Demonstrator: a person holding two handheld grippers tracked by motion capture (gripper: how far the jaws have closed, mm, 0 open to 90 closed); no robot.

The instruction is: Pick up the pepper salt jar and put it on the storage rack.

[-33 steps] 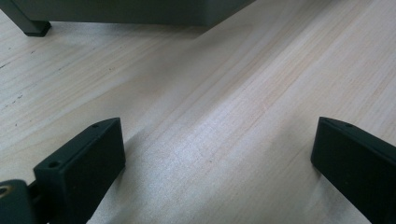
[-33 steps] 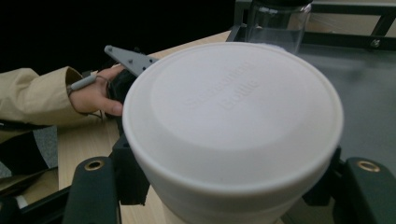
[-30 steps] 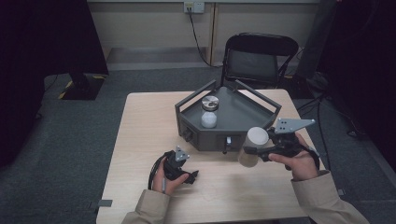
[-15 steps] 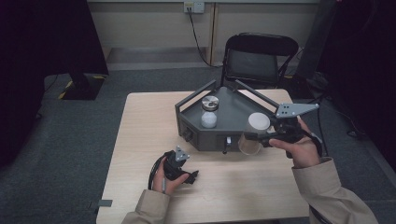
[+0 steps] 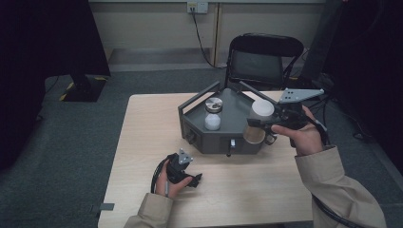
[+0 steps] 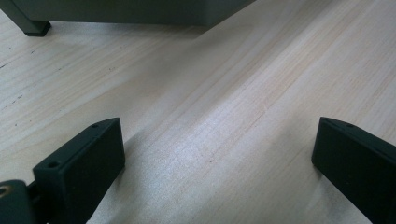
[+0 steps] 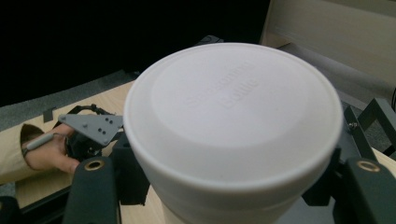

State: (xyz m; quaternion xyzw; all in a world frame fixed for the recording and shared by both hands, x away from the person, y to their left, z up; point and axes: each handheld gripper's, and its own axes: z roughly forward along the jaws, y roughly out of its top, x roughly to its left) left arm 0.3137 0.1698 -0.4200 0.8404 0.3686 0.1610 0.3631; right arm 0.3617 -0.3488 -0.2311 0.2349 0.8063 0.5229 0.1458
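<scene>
We hold the white-lidded, tan plastic jar (image 5: 257,124) clamped sideways in our right tool (image 5: 266,124), over the dark grey angular tray's (image 5: 235,142) front right corner, likely to set it inside. Our left tool (image 5: 186,175) rests open on the pale wooden tabletop (image 5: 147,123), out of the way.

You had two claws in play: the left claw (image 5: 194,179) and the right claw (image 5: 256,124). There were two jars: one white-lidded jar (image 5: 259,121) and one metal-lidded jar (image 5: 213,114). One dark hexagonal tray (image 5: 237,121) stood on the one wooden surface (image 5: 147,137). Behind it stood one black chair (image 5: 263,59), and one wall socket (image 5: 197,6).
</scene>
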